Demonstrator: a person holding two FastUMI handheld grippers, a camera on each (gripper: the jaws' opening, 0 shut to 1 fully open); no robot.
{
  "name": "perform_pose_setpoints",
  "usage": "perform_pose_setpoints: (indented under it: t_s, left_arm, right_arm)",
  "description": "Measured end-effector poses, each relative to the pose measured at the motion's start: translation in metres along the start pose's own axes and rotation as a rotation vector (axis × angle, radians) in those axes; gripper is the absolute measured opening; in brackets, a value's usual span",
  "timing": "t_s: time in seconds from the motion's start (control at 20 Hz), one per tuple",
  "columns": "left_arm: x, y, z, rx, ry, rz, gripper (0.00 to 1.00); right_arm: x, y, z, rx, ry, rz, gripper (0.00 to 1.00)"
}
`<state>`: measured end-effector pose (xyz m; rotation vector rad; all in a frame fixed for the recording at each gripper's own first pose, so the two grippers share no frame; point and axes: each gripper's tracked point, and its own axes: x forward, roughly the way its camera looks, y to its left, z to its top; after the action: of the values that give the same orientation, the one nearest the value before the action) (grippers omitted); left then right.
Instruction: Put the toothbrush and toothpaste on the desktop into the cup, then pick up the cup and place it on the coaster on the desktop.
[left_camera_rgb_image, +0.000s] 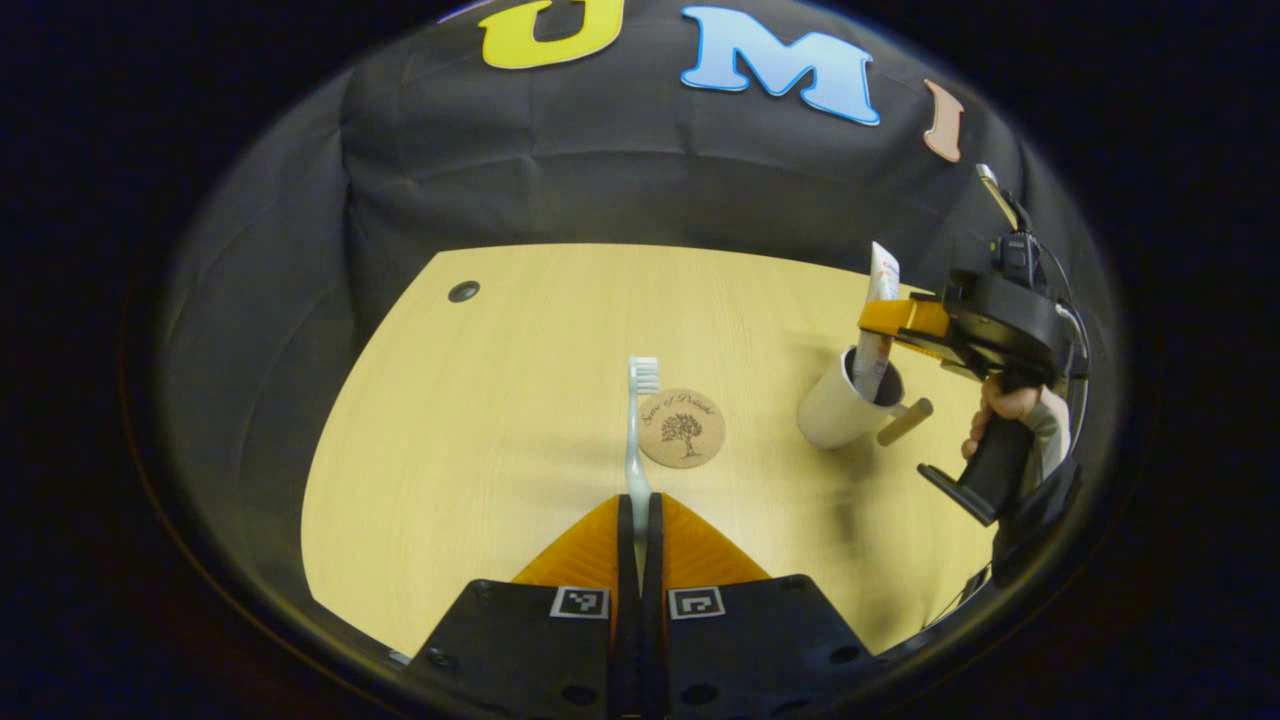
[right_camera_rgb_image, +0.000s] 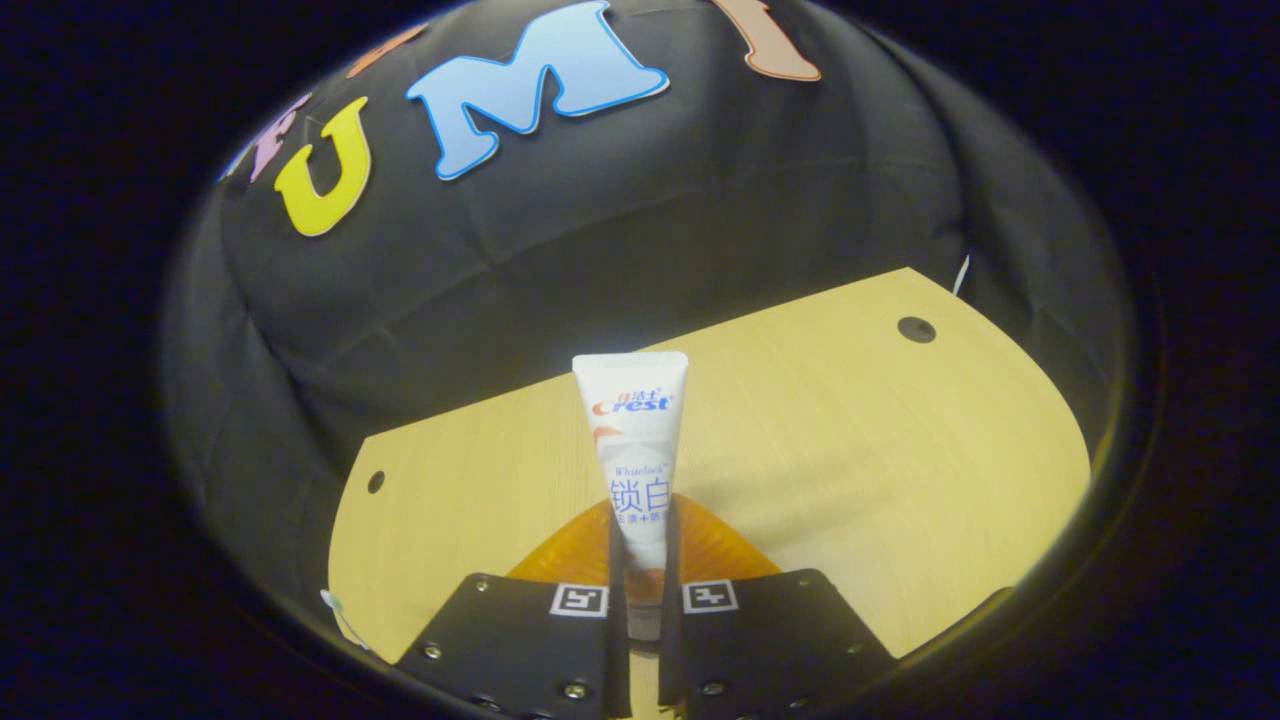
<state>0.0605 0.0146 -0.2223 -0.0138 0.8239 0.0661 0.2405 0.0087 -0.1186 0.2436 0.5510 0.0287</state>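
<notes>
L gripper (left_camera_rgb_image: 638, 510), frame bottom centre, pinches pale-blue plastic toothbrush (left_camera_rgb_image: 638, 440) beside round cork coaster (left_camera_rgb_image: 681, 427). R gripper (right_camera_rgb_image: 640, 540) clamps white toothpaste tube (right_camera_rgb_image: 636, 450), its lower end in white cup (left_camera_rgb_image: 838, 408) at right.

Right gripper (right_camera_rgb_image: 640, 560) at bottom of right gripper view, fingers (right_camera_rgb_image: 615, 560) pressing both sides of toothpaste (right_camera_rgb_image: 635, 450). Tube upright, flat crimped end up, lower end hidden between fingers. White tube with printed label facing camera. Light wood table (right_camera_rgb_image: 850, 450) behind tube, curved edge, round dark holes (right_camera_rgb_image: 916, 329) near far corners. Black cloth wall beyond table.
</notes>
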Motion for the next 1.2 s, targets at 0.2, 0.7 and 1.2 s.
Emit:
perform_pose_setpoints:
  t_s: [0.2,0.7,1.2]
  left_arm:
    - [0.0,0.0,0.011,-0.005,-0.008,0.004,0.08]
    - [0.015,-0.015,0.044,0.004,-0.067,-0.039,0.07]
    - [0.038,-0.018,0.061,0.006,-0.179,-0.143,0.07]
  right_arm:
    - [-0.008,0.001,-0.011,0.0,0.008,0.008,0.22]
    - [-0.04,-0.002,-0.026,0.026,0.03,0.039,0.34]
    - [-0.099,-0.021,0.042,0.125,-0.133,0.067,0.78]
